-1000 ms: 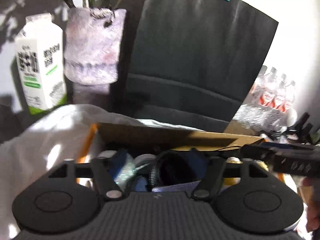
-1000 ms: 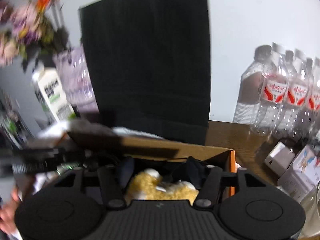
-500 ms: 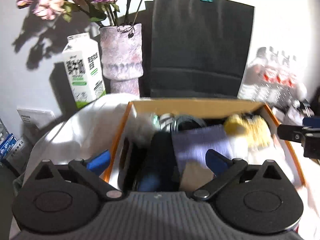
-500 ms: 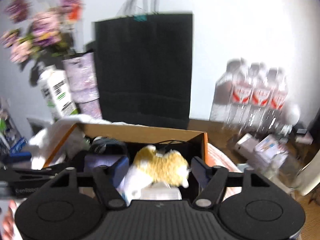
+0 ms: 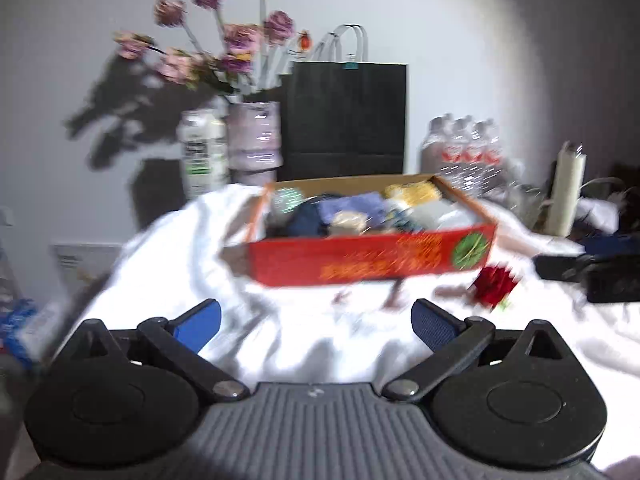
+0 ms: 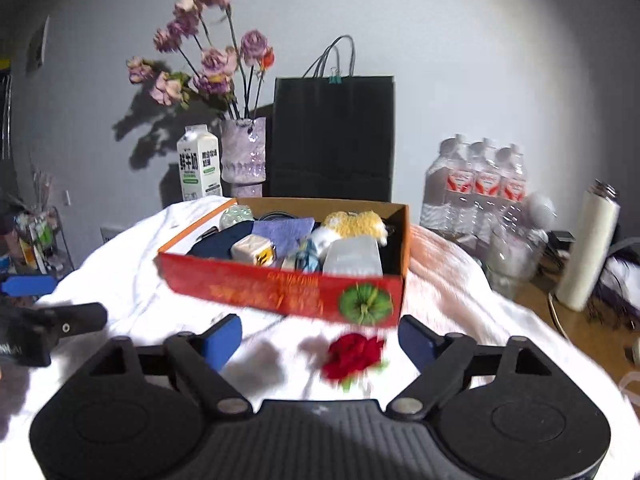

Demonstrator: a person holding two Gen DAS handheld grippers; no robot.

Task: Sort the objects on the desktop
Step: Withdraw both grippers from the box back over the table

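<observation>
Claws come in a pair, and both are empty. The left claw [image 5: 316,326] has its jaws spread as wide as they go, with only white cloth [image 5: 168,264] between them. The right claw [image 6: 320,340] has jaws that are opening, and one red flower [image 6: 354,354] lies on the cloth between its blue pads, not touched.

Just past both claws sits one red box [image 6: 280,292]. Inside it I count one yellow fluffy toy [image 6: 356,224], one purple cloth [image 6: 284,230], one small white cube [image 6: 253,253], one shiny ball [image 6: 236,214] and one white pouch [image 6: 352,258]. Some darker things in there are hard to tell.

Far behind the box stand one black paper bag [image 6: 334,136], one milk carton [image 6: 199,162] and one purple vase [image 6: 244,156] of pink flowers. Off to the right claw's right side are three water bottles [image 6: 484,184] that I can count and one tall white bottle [image 6: 588,248].
</observation>
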